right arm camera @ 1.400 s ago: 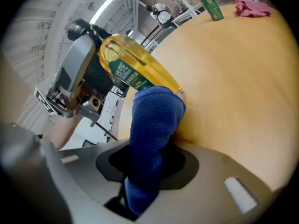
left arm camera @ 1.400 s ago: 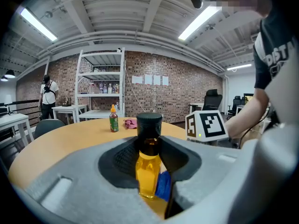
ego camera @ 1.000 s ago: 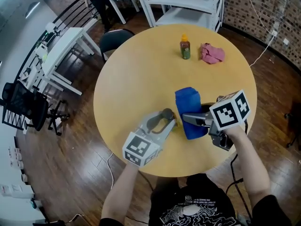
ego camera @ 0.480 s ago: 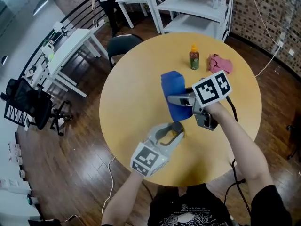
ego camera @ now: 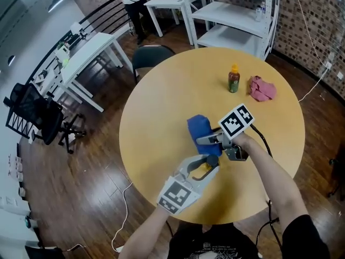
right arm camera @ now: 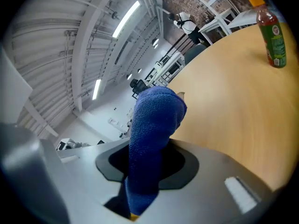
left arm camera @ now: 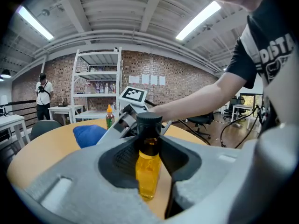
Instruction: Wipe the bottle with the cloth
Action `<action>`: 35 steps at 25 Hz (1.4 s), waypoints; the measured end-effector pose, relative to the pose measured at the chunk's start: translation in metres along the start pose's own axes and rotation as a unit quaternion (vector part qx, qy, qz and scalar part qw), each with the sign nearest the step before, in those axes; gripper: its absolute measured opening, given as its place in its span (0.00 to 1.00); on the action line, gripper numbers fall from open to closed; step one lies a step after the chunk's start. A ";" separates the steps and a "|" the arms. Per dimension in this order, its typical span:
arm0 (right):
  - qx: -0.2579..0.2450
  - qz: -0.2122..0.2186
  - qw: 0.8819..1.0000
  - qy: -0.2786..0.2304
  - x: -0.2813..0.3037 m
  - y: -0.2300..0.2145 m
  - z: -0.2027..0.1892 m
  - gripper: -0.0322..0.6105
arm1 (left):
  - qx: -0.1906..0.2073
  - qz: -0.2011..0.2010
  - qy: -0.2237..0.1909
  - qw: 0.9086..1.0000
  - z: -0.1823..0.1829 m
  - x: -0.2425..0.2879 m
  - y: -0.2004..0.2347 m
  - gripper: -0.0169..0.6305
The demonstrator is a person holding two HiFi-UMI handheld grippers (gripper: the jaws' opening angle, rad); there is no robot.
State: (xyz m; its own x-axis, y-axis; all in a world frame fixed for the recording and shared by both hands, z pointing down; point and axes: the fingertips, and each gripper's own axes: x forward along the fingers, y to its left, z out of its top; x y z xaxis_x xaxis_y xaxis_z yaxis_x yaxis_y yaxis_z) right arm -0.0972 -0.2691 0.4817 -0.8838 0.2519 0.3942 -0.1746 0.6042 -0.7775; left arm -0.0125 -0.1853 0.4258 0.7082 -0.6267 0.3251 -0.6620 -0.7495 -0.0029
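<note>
Near the round bench's (ego camera: pixel 161 107) six o'clock edge, the left hand-held gripper (ego camera: pixel 206 168) clamps a black-capped amber bottle (left arm camera: pixel 148 164); the right hand-held gripper (ego camera: pixel 208 141) pinches a blue cloth (right arm camera: pixel 154 125) at the bottle's twelve o'clock.

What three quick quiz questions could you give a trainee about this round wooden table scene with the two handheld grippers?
1. True or false: the left gripper is shut on the black-capped bottle of yellow liquid.
2. What does the right gripper hold? A) a sponge B) the blue terry cloth C) nothing
3. What colour is the crumpled cloth beside the small orange-capped bottle on the round wooden table?
Key: 1 true; 2 B; 3 pink.
</note>
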 end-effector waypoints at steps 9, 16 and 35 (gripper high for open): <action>-0.012 -0.053 0.998 0.025 0.024 -0.054 -0.030 0.25 | 0.003 -0.005 -0.003 1.000 0.002 -0.004 0.003 0.23; -0.024 -0.080 0.996 0.021 0.023 -0.065 -0.030 0.25 | 0.004 -0.010 0.000 1.000 -0.001 -0.004 0.001 0.23; -0.263 0.068 0.950 0.155 0.030 0.116 0.034 0.25 | -0.014 0.020 -0.007 1.000 -0.006 -0.040 0.010 0.27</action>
State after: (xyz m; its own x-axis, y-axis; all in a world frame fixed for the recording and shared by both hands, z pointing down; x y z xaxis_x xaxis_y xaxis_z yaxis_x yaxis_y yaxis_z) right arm -0.1584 -0.2172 0.3868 -0.6982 0.5163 0.4959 0.2453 0.8234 -0.5118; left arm -0.0487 -0.1664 0.4183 0.6841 -0.6596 0.3113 -0.6968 -0.7172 0.0114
